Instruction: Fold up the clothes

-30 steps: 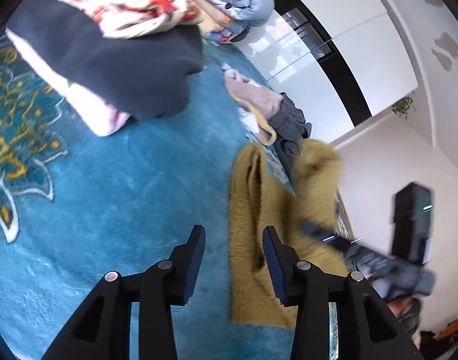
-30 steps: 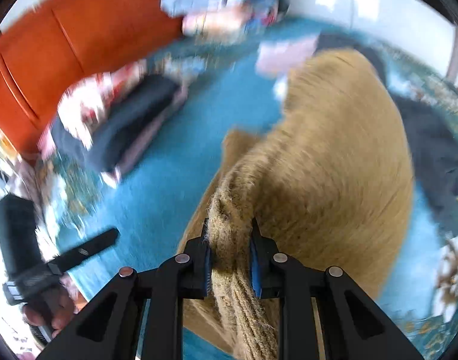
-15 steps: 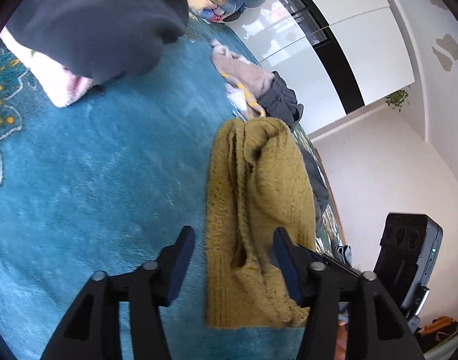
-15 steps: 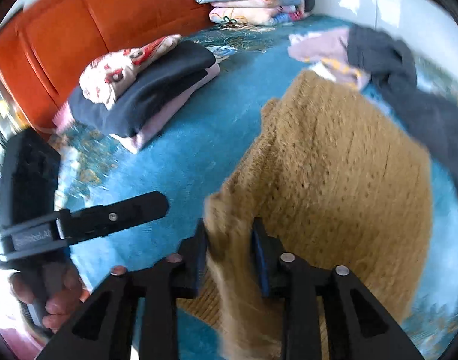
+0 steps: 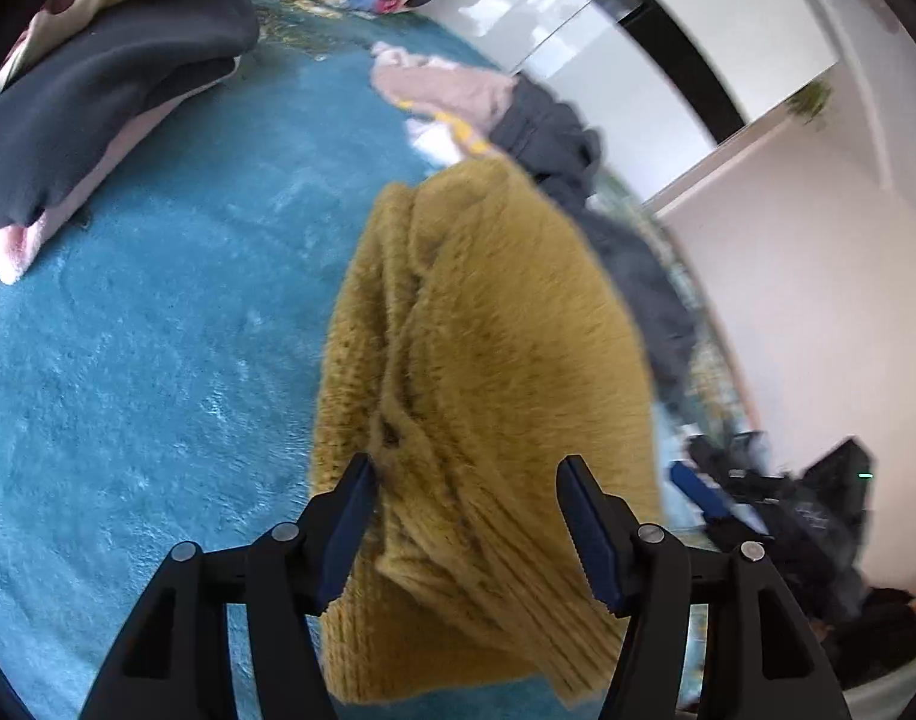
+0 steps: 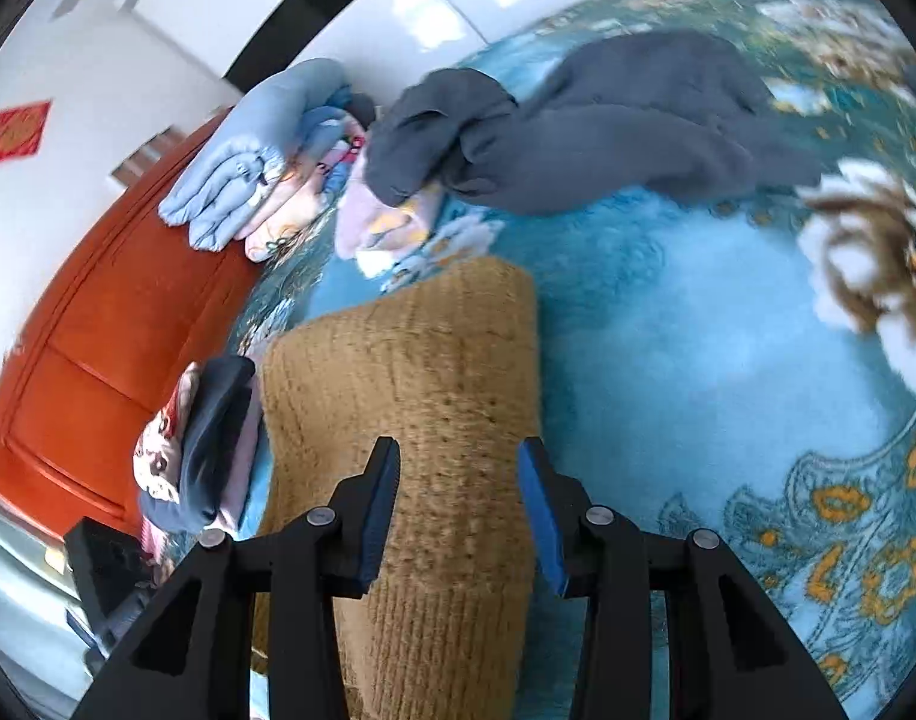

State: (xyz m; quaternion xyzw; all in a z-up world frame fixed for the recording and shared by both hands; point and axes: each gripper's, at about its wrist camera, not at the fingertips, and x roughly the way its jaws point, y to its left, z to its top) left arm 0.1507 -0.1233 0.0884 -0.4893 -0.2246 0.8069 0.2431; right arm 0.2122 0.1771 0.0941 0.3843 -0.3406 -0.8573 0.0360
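Observation:
A mustard knit sweater [image 5: 481,360] lies folded lengthwise on the blue carpet [image 5: 158,330]; it also shows in the right wrist view [image 6: 410,372]. My left gripper [image 5: 466,531] is open, its fingers either side of the sweater's near end. My right gripper [image 6: 458,516] is open just over the sweater's ribbed end, no longer holding it. The right gripper's body [image 5: 775,516] shows blurred at the lower right of the left wrist view.
A folded stack of dark, pink and printed clothes [image 5: 98,96] lies to the left. A second folded pile of light blue clothes [image 6: 266,156] sits by the orange sofa [image 6: 98,324]. Unfolded grey and pink garments [image 6: 577,126] lie beyond the sweater.
My right gripper has let go of the sweater and opened; the sweater has dropped onto the carpet. My left gripper has moved right over the sweater's near end and opened wider.

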